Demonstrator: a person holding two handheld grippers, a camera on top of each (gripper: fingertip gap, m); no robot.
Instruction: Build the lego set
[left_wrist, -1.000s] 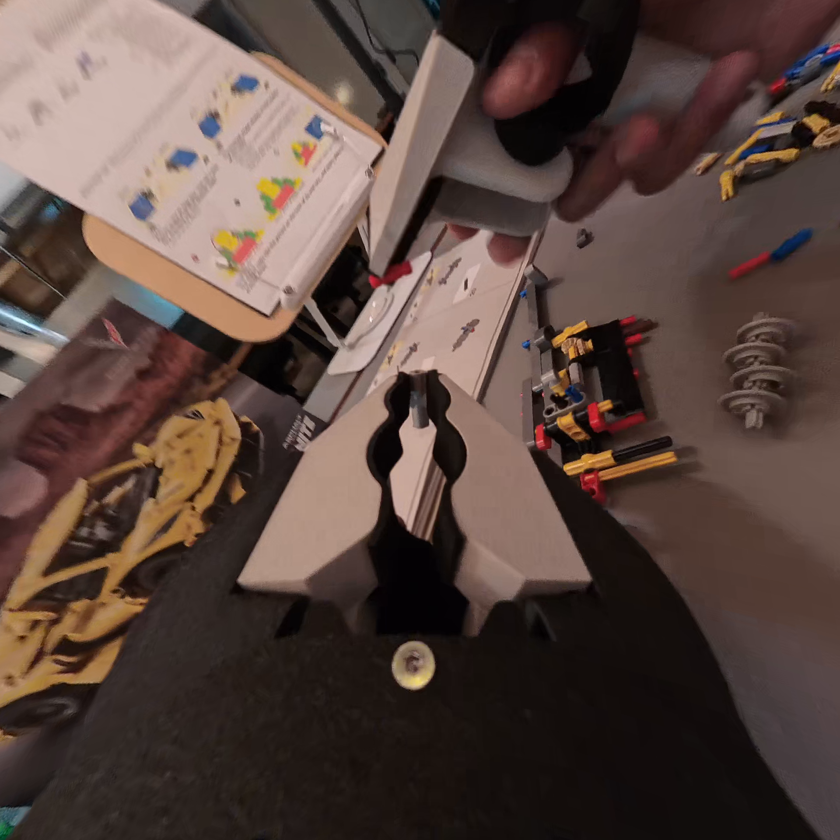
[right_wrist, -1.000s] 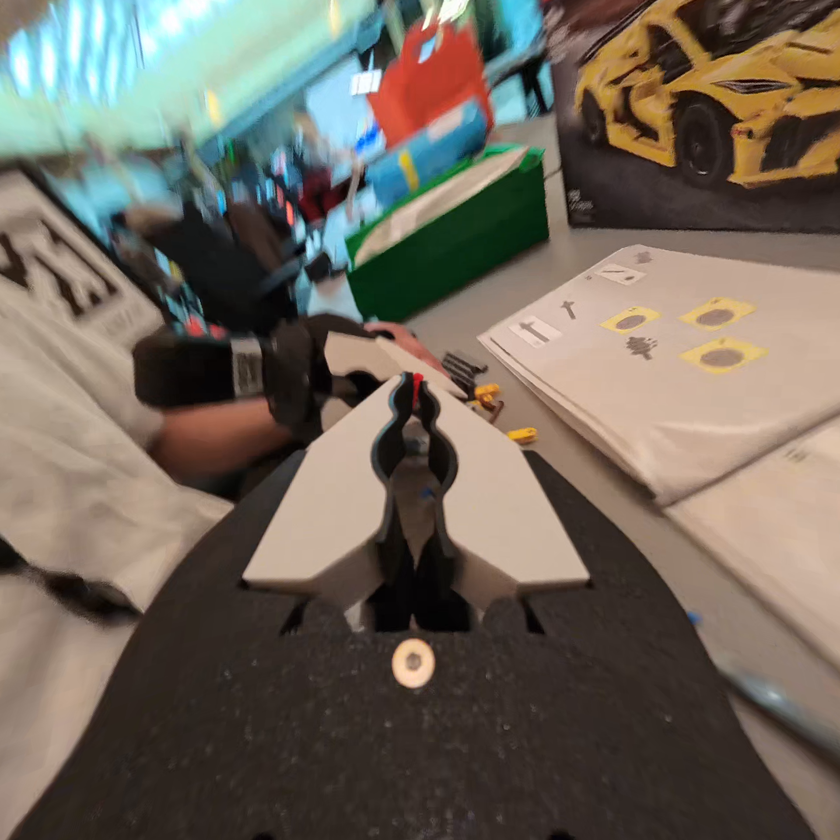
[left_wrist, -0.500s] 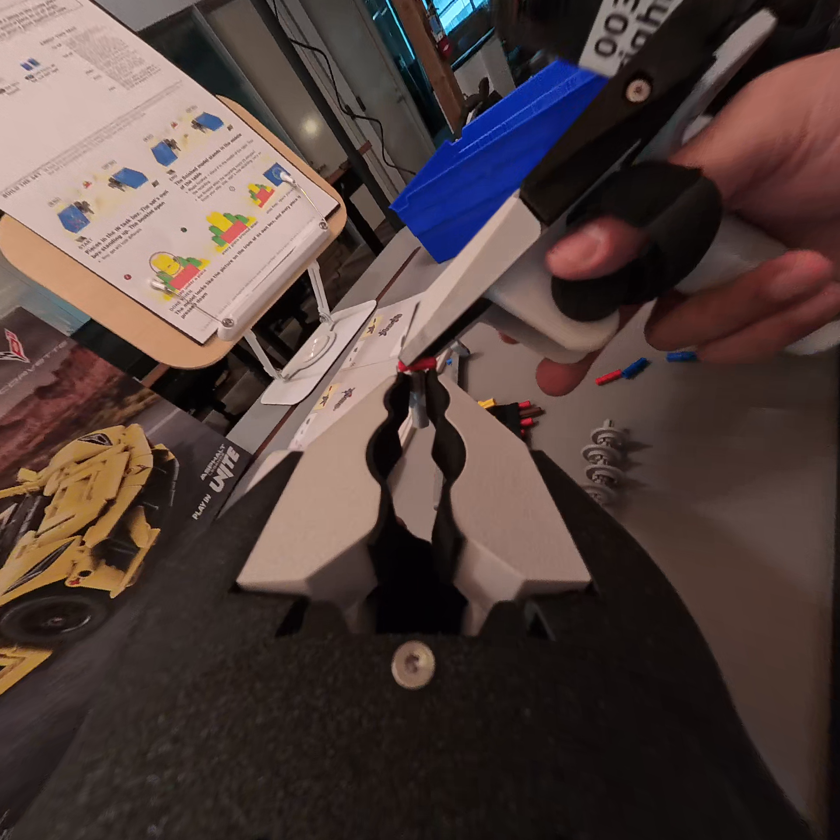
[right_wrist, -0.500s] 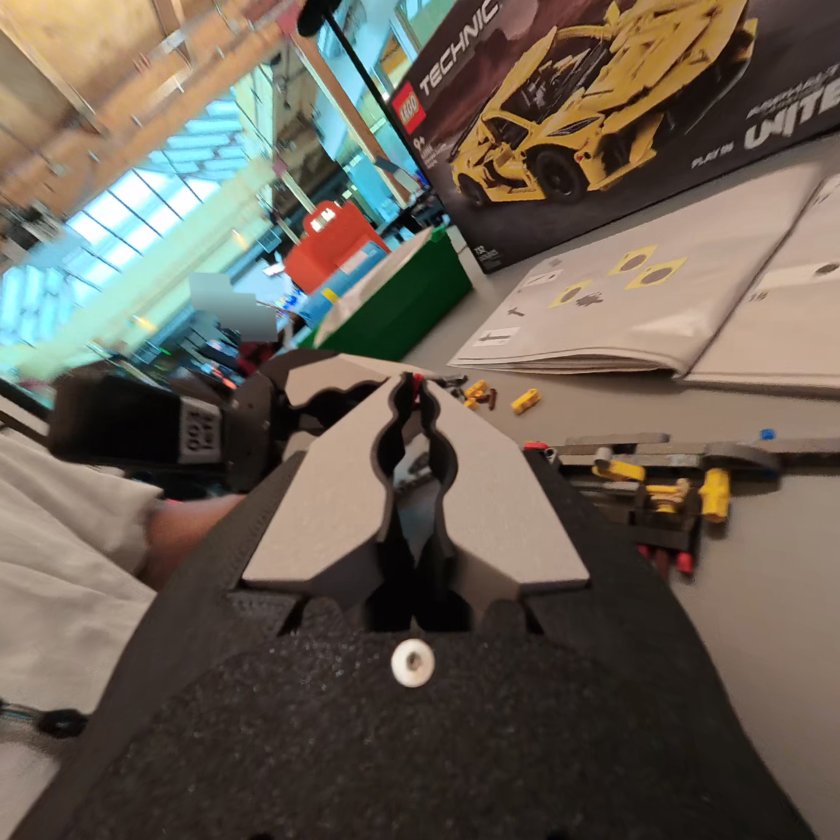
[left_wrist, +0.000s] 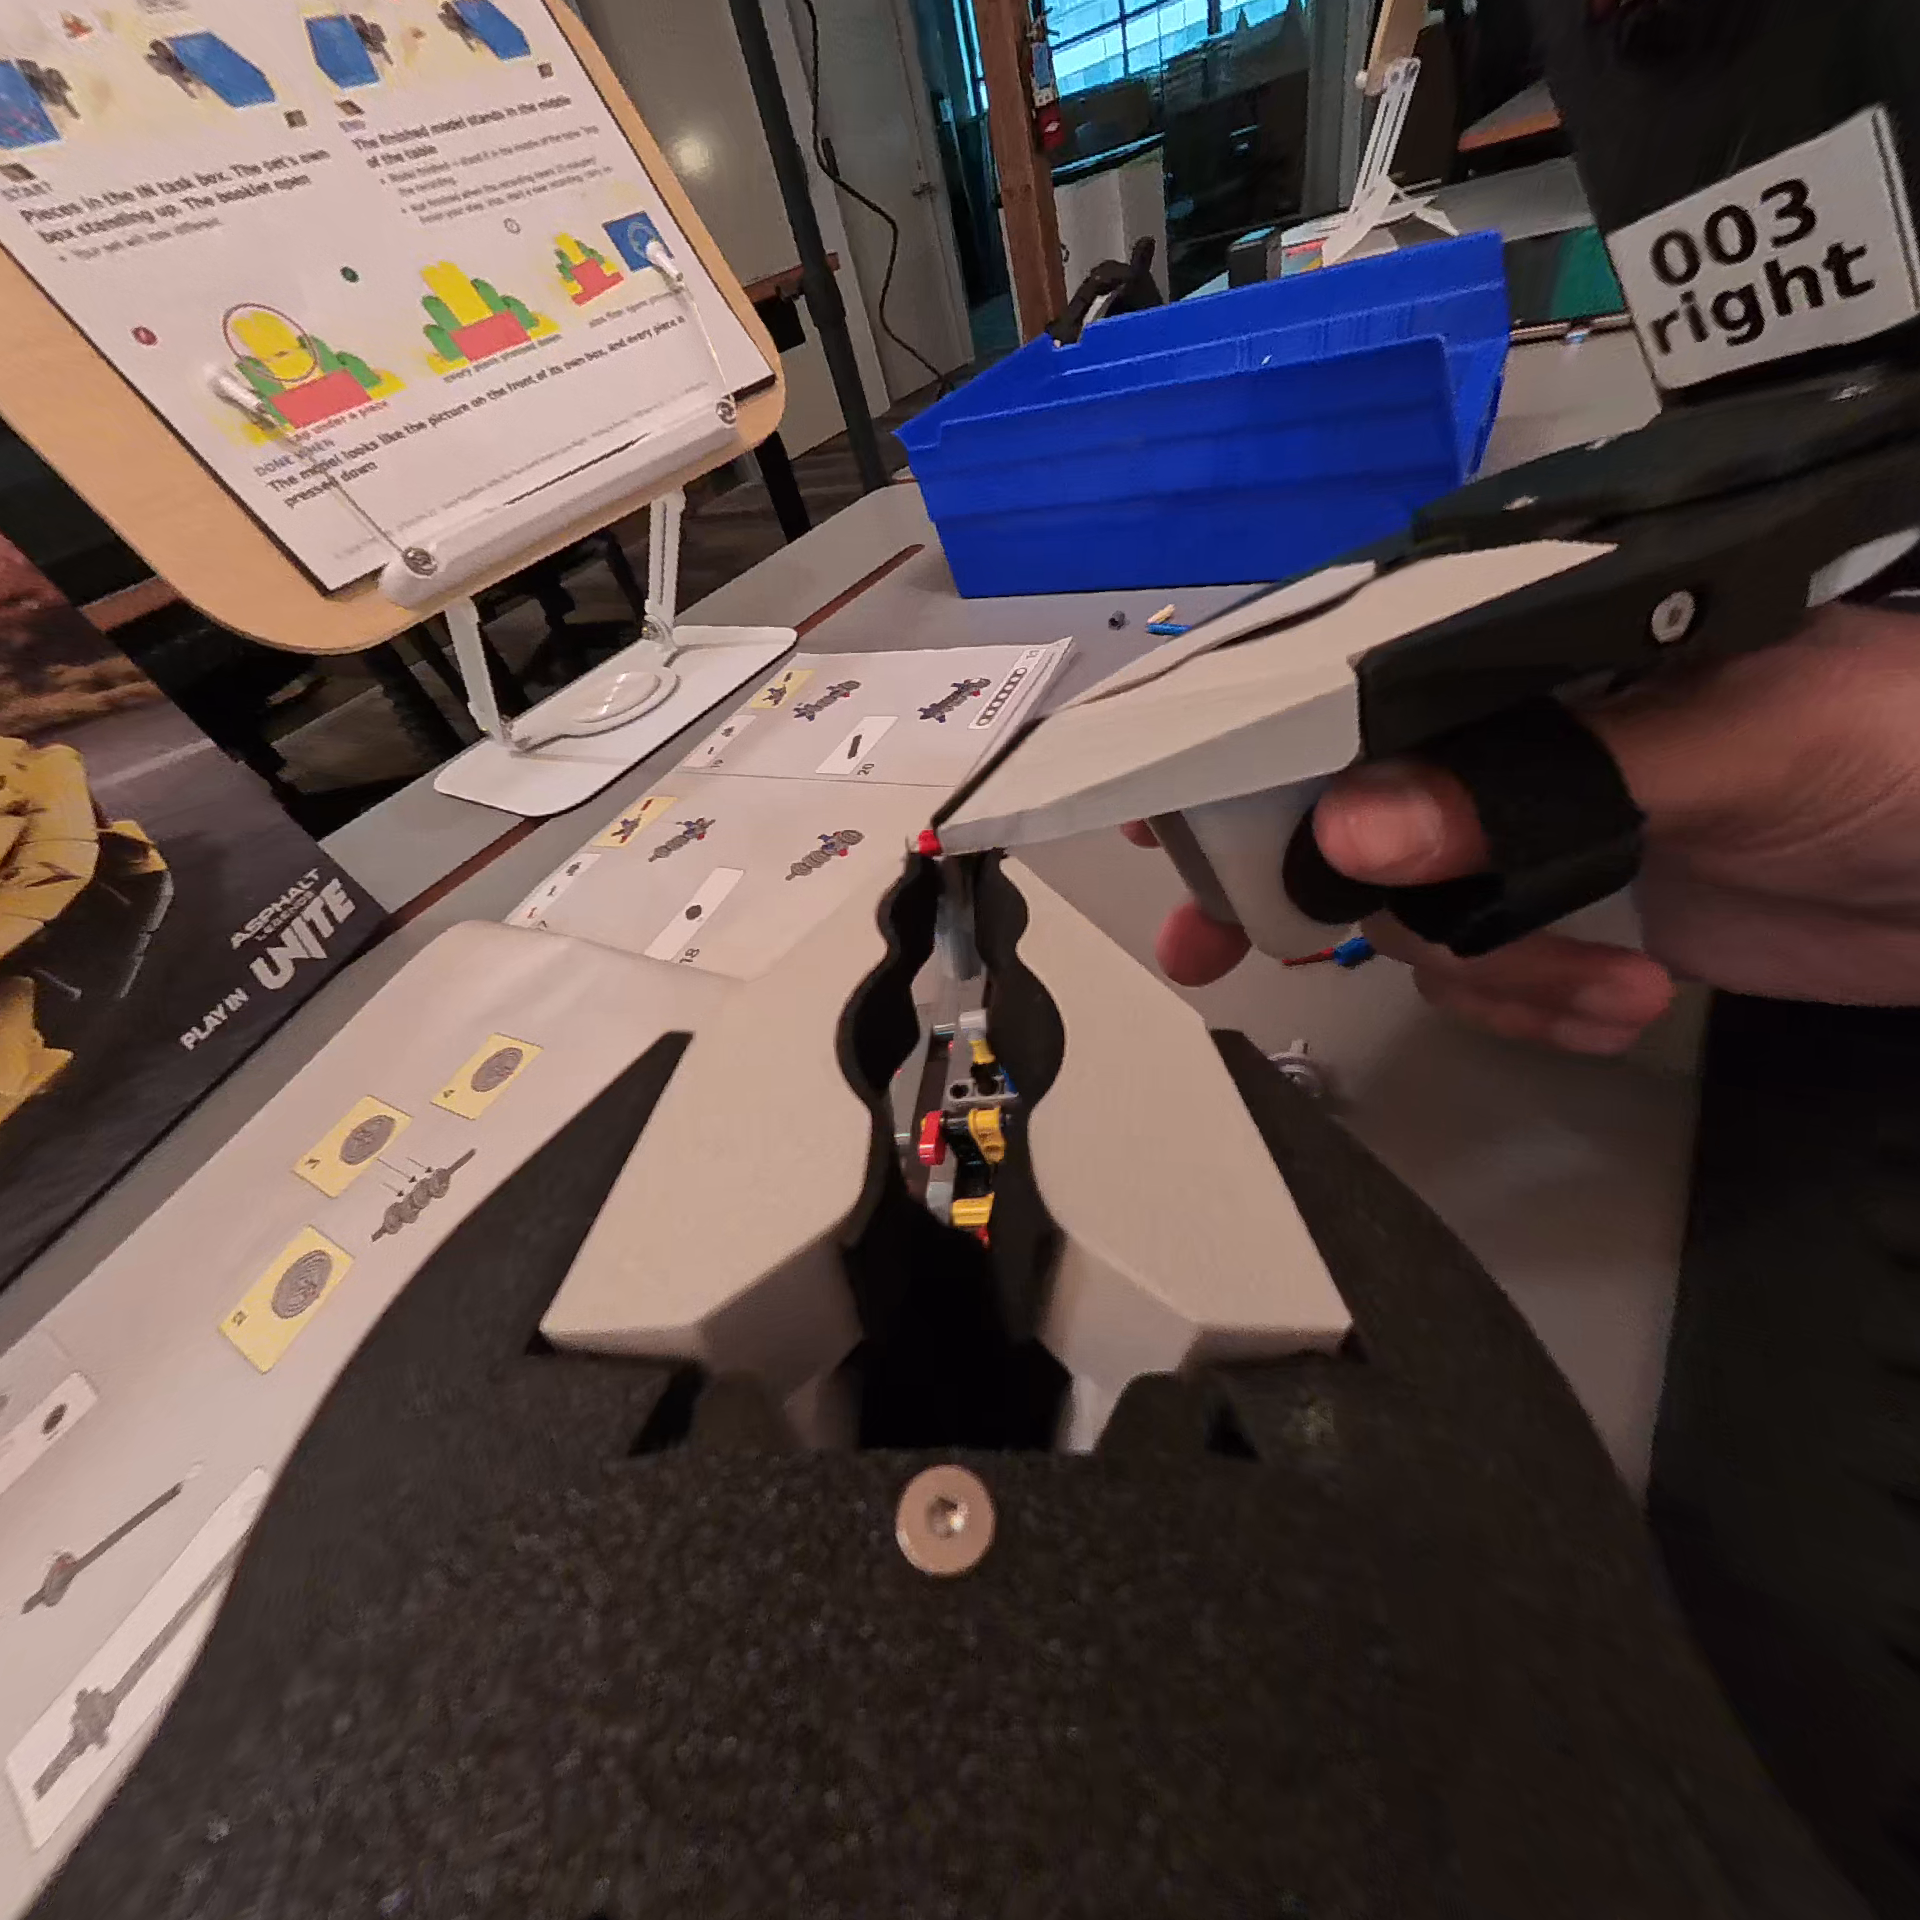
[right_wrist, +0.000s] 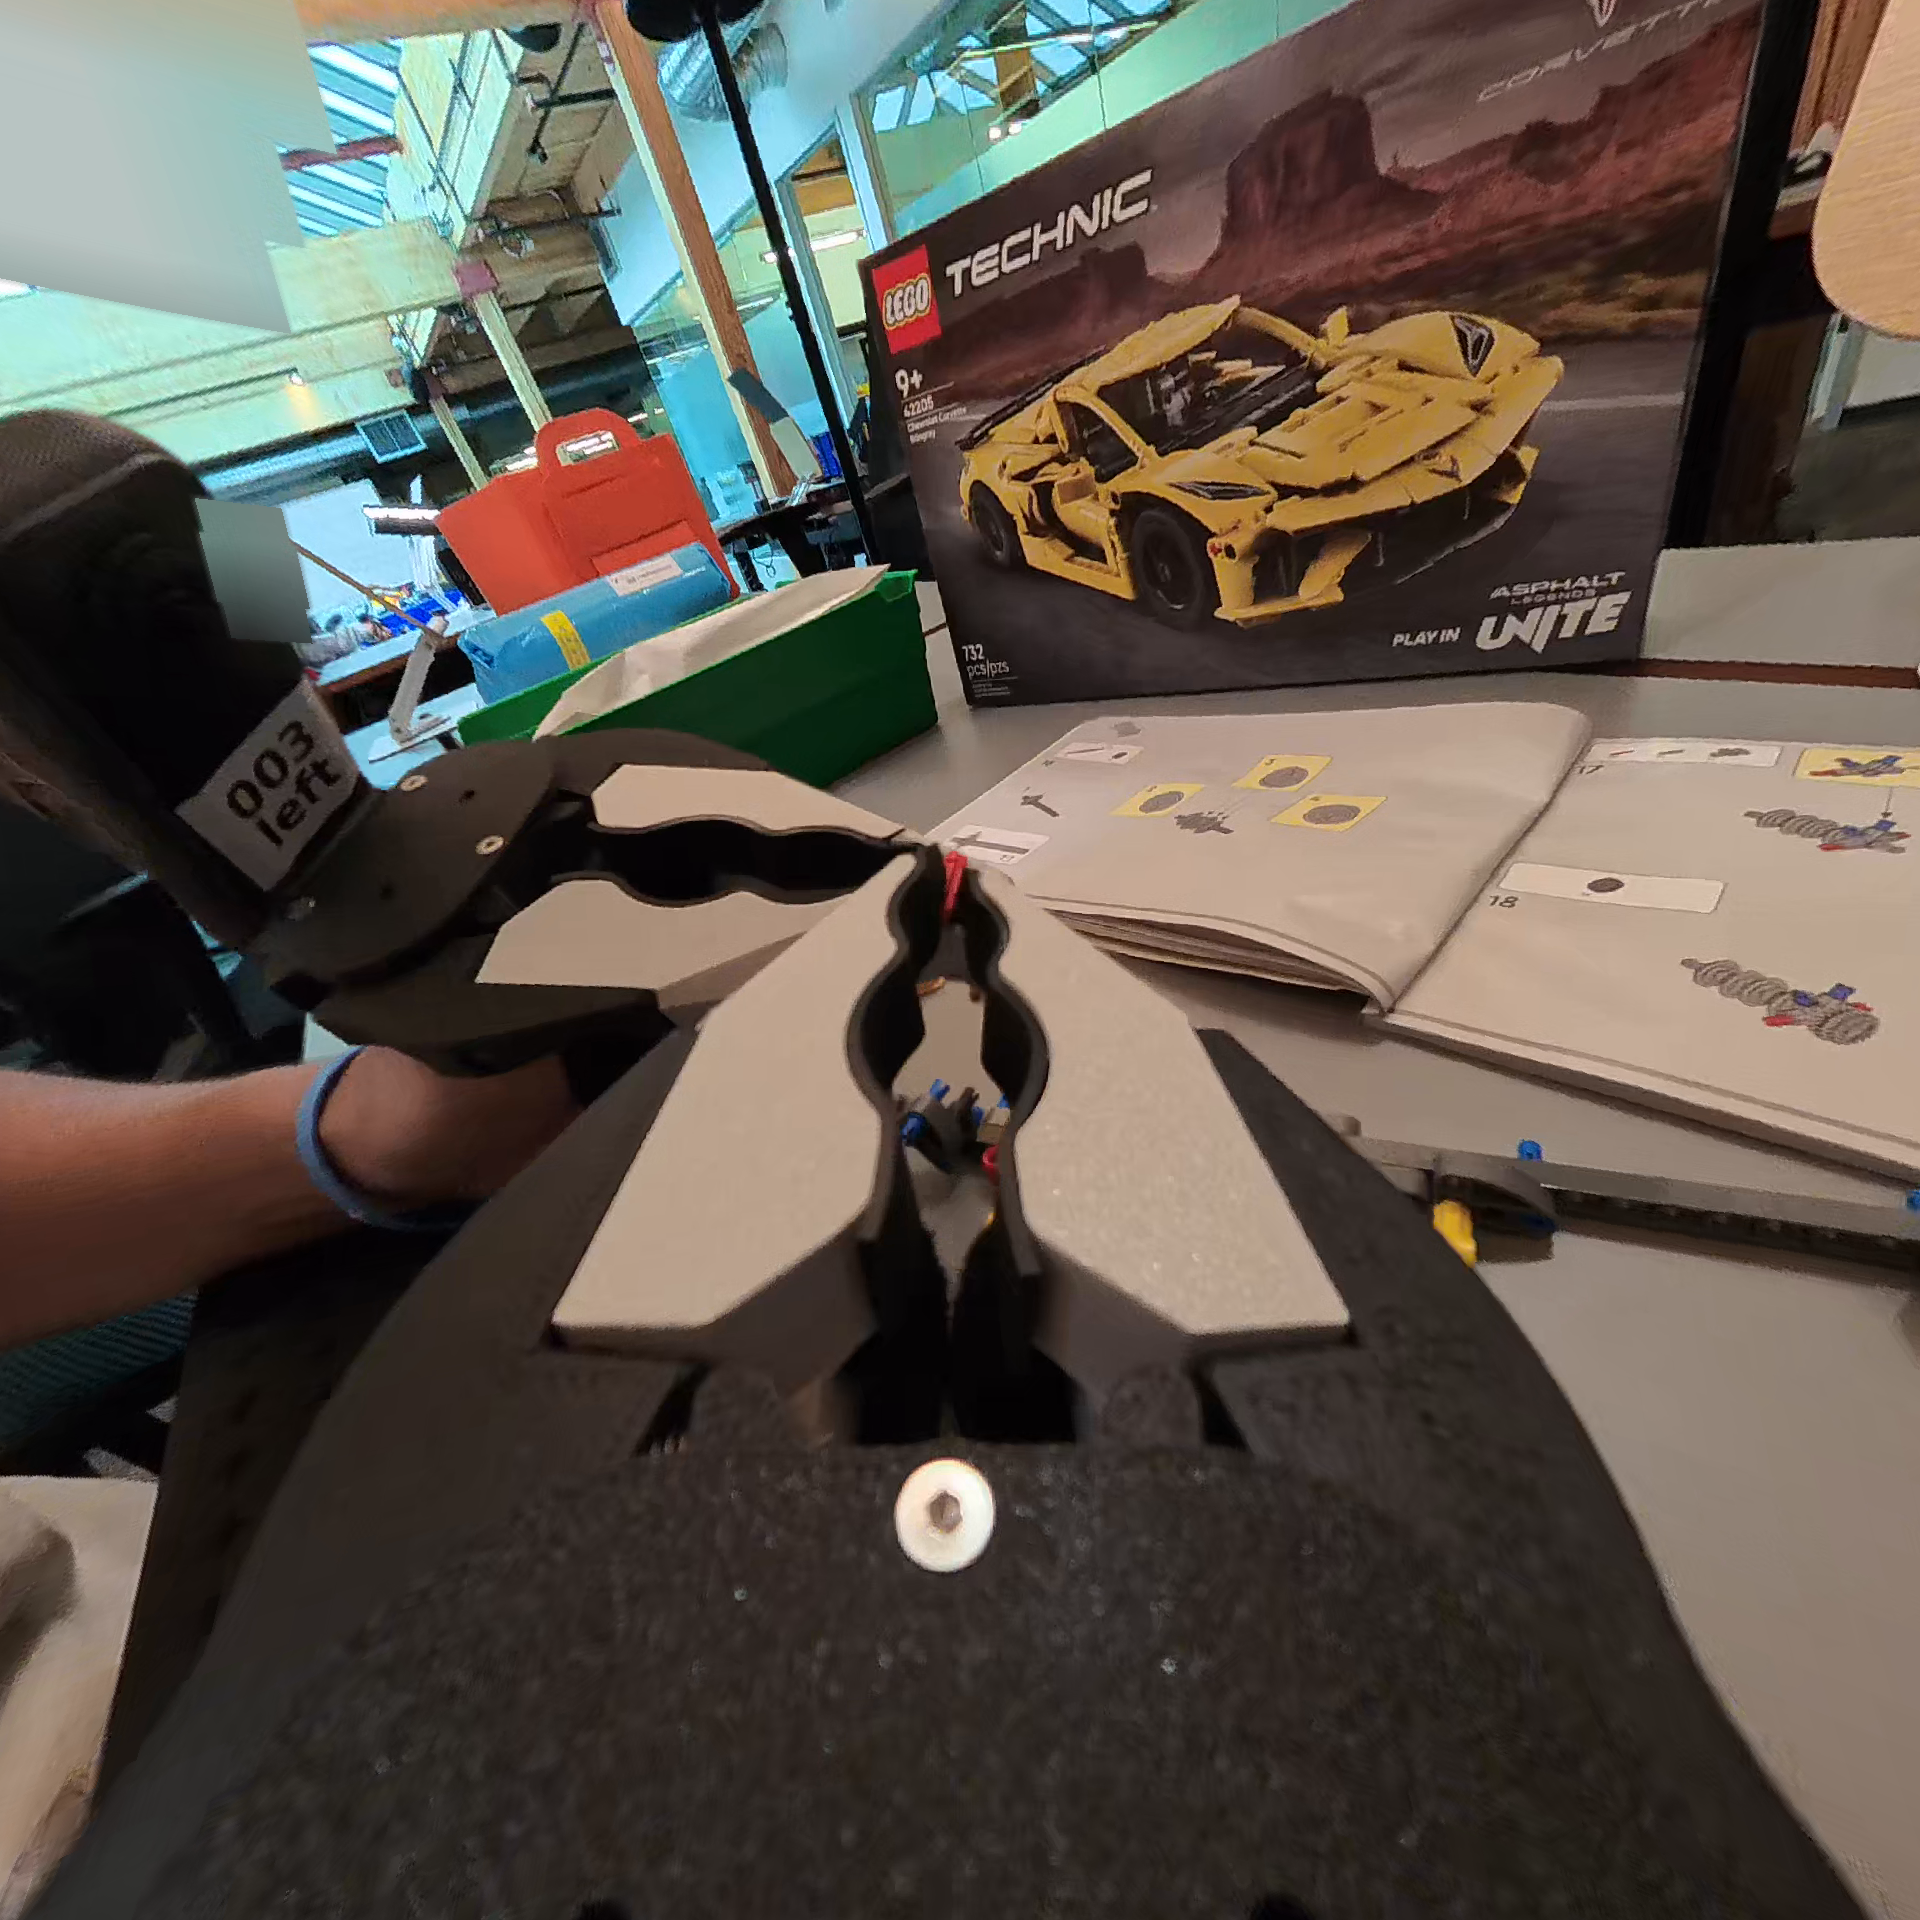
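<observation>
Mating two tiny parts in mid-air above the grey table (left_wrist: 1475, 1164), we pinch a slim grey plastic axle (left_wrist: 958, 935) at the tips of the left gripper (left_wrist: 951, 883), its jaws pressed onto it. The right gripper (right_wrist: 951, 894) squeezes a small red plastic pin (right_wrist: 951, 878), tip to tip with the axle. To do this well, we should line the two pieces along one axis, keep both grips firm, and push straight, gently, without twisting. The partly built black, yellow and grey lego frame (left_wrist: 966, 1132) lies on the table below, beside the open instruction booklet (right_wrist: 1455, 831).
</observation>
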